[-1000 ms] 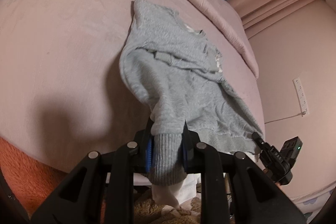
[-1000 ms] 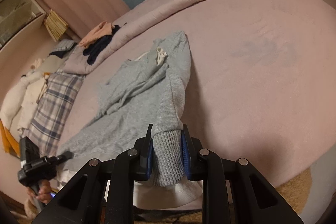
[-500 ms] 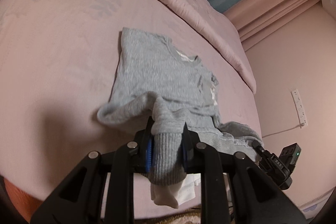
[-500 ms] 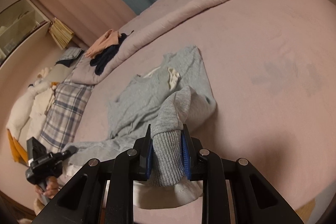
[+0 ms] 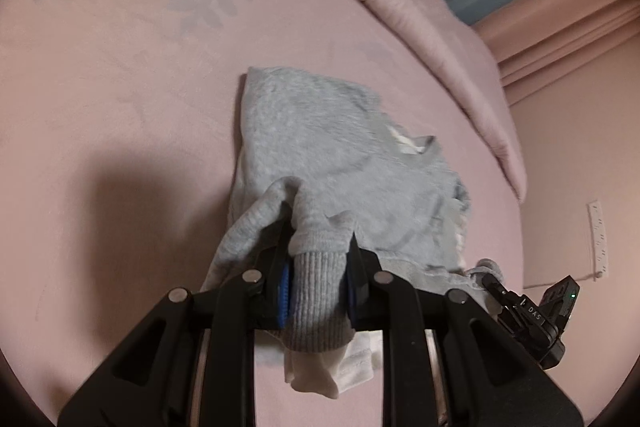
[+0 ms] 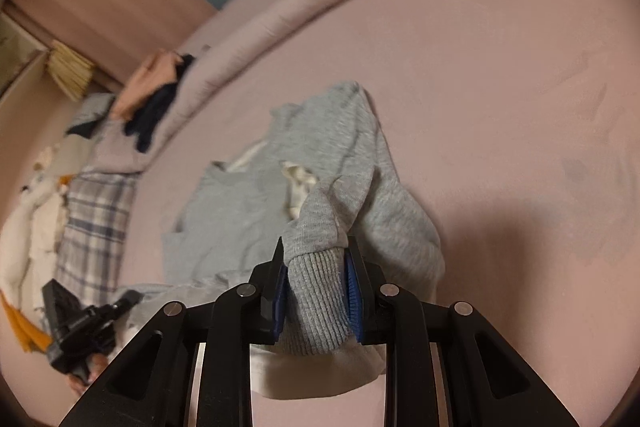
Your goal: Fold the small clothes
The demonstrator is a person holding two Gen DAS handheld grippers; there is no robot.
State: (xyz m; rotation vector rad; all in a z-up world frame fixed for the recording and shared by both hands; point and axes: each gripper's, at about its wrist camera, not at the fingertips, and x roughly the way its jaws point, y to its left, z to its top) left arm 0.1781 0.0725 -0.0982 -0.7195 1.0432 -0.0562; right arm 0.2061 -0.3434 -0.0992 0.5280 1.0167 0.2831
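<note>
While each claw grips a ribbed corner of the grey sweatshirt — left claw and right claw both clamped on its hem — the bottom half is carried over the top half, which lies mid-frame on the pink bed. Judging by this, one fold is underway; laying flat and sleeves remain. Soft fleecy knit, white lining showing.

Dim, warm indoor light. Soft, dark shadows fall on the bed near the camera in both views. Fisheye bending curves the edges, with black corners. The right view's far left is motion-blurred.
</note>
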